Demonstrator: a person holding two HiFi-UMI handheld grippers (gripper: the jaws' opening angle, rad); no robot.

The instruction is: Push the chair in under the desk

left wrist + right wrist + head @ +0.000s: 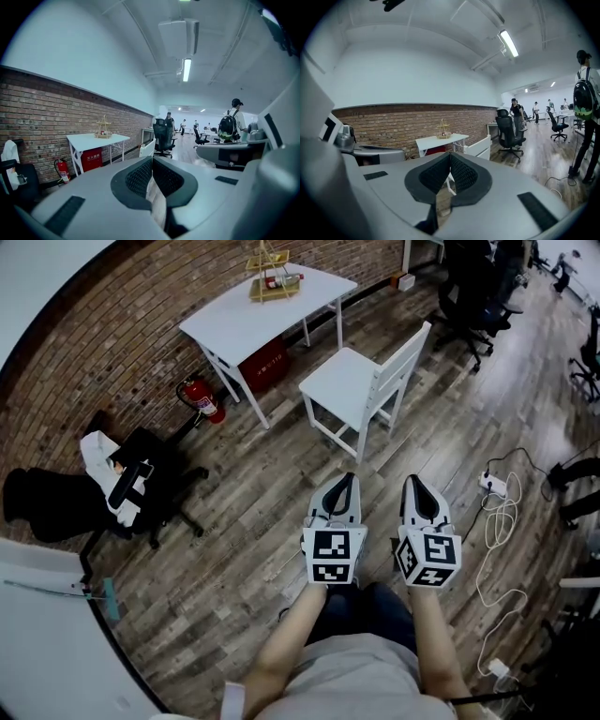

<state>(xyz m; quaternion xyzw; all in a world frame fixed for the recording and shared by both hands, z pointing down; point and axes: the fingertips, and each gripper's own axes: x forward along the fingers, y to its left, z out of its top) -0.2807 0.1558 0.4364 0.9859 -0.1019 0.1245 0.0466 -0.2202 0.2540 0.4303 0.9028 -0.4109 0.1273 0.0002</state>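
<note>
In the head view, a white wooden chair (361, 385) with a flat square seat and a slatted back stands at upper centre on grey-brown plank flooring (244, 521). It is near the white rectangular desk (234, 320) at the top, which stands against the rough brick wall (112, 343), but it is not under it. A small wooden tiered rack (270, 276) on the desk holds a red and white item, and a red box (265, 362) sits beneath.

In the left gripper view, the grey left gripper (151, 161) has its ribbed black pads pressed together with nothing between them. The desk is at left.

In the right gripper view, the right gripper (450, 157) is likewise closed and empty. The chair shows just beyond it.
</note>
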